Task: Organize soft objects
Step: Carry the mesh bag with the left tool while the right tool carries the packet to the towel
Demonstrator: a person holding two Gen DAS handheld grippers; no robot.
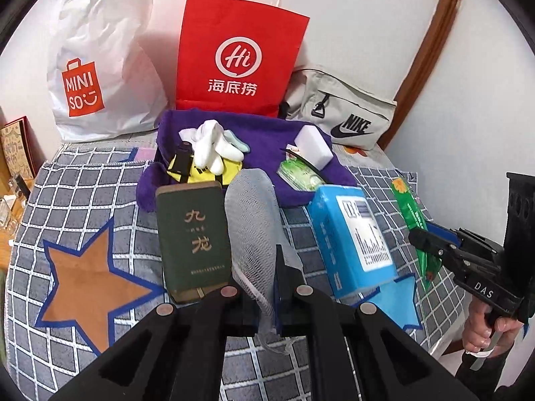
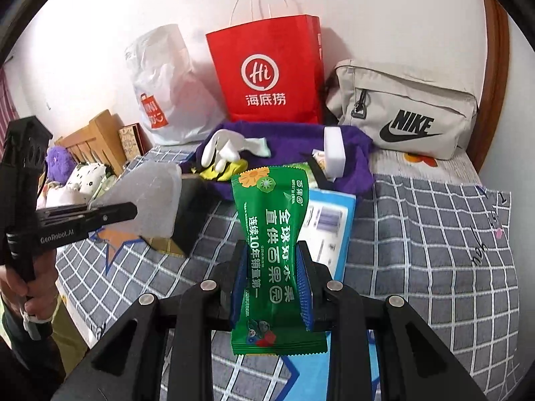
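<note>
Clamping a white mesh cloth (image 1: 254, 234), the left gripper (image 1: 264, 297) hovers before the purple towel (image 1: 267, 140). Nearer than that towel, the right gripper (image 2: 272, 287) pinches a green snack packet (image 2: 274, 254).

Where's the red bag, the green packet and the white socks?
Red bag (image 1: 234, 63): left wrist view, on its round logo.
Green packet (image 2: 272, 234): right wrist view, on its printed middle.
White socks (image 1: 214, 147): left wrist view, on the bundle's middle.
</note>
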